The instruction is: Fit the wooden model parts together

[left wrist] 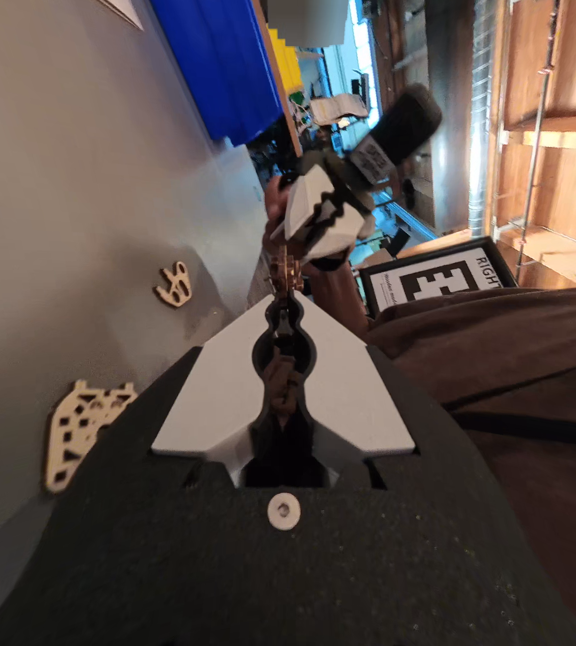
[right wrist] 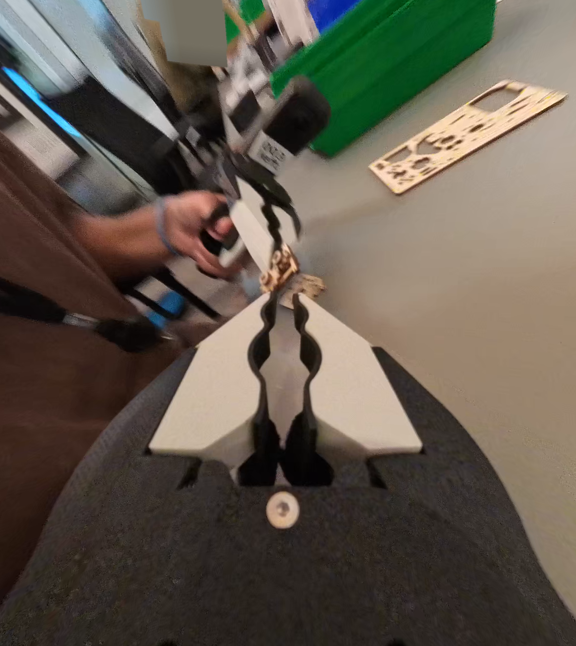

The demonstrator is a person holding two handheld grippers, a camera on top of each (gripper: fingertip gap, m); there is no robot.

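Note:
A small wooden model assembly (left wrist: 285,276) hangs in the air between my two grippers. My left gripper (left wrist: 284,297) is shut on its near end. My right gripper (left wrist: 288,241) comes in from the far side and meets its other end. In the right wrist view my right gripper (right wrist: 283,297) is closed on a thin wooden part (right wrist: 309,283) that touches the assembly (right wrist: 277,271), which the left gripper (right wrist: 277,246) holds from above. Two loose cut-out wooden parts lie on the grey table, a small one (left wrist: 174,285) and a larger one (left wrist: 80,430).
A punched-out wooden sheet (right wrist: 464,136) lies on the table beside a green bin (right wrist: 384,70). A blue bin (left wrist: 223,70) stands at the table's far side. A framed marker card (left wrist: 436,276) and a person's brown sleeve (left wrist: 489,349) are close by. My right fingertips sit around 5 centimeters from my left ones.

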